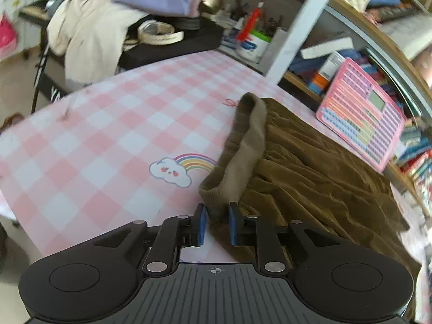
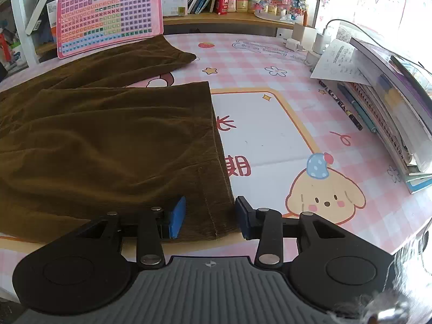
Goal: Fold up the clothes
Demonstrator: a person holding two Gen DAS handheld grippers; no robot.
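The left claw (image 1: pixel 217 222) pinches the ribbed waistband (image 1: pixel 243 148) of the brown corduroy trousers (image 1: pixel 318 167) — lifted off the pink checked desk (image 1: pixel 108 135). Further right, the trousers lie spread flat; the right claw (image 2: pixel 210 217) stands open, straddling a leg hem (image 2: pixel 216 162) without gripping it.

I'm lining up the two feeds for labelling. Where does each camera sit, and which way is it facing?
Left wrist: on the left gripper, looking along its fingers at the waistband end of the brown trousers, which sits between the pads; beyond are the pink checked mat and a cluttered side table.
Right wrist: on the right gripper, open astride a trouser-leg hem, facing the bookshelf.
Shared: the trousers, the mat and the pink keypad board. No hand shows in either.
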